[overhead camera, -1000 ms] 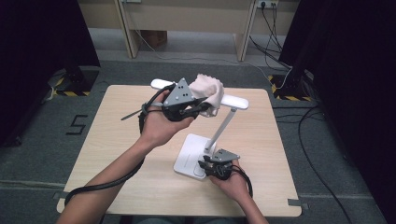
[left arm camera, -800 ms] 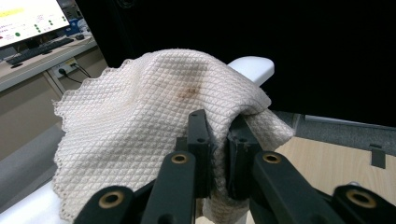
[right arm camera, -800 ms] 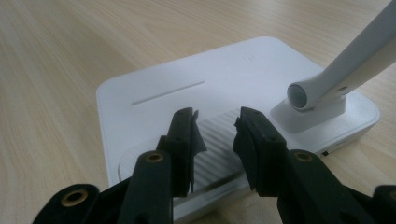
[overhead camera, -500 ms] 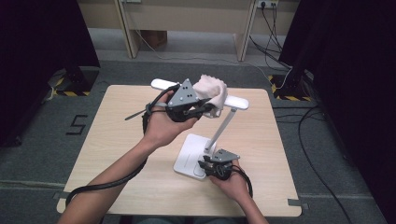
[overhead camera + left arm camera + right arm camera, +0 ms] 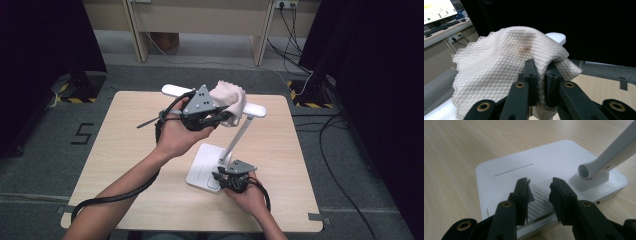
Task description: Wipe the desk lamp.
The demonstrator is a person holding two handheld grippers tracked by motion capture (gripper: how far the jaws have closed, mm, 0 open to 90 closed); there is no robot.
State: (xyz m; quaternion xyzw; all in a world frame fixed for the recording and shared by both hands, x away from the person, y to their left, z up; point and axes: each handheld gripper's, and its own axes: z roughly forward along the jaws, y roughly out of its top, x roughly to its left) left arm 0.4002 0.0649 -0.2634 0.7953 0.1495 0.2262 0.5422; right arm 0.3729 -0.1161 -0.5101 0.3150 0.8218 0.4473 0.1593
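A white desk lamp stands on the table, its flat base (image 5: pixel 200 167) near the front and its slanted arm (image 5: pixel 238 136) rising to the long head (image 5: pixel 256 110). A cream quilted cloth (image 5: pixel 231 99) lies draped over the head. My left gripper (image 5: pixel 220 116) is shut on a fold of that cloth (image 5: pixel 499 62), with the head's end (image 5: pixel 556 37) showing behind it. My right gripper (image 5: pixel 226 176) sits low at the base's near edge. Its jaws (image 5: pixel 539 185) stand apart over the ribbed pad (image 5: pixel 540 195) of the base (image 5: pixel 524 162), pinching nothing, beside the arm's foot (image 5: pixel 596 170).
The lamp stands on a light wooden table (image 5: pixel 125 145). Dark curtains hang on both sides, and cables run across the grey floor (image 5: pixel 320 135) on the right. A desk with a monitor (image 5: pixel 437 11) stands beyond the cloth.
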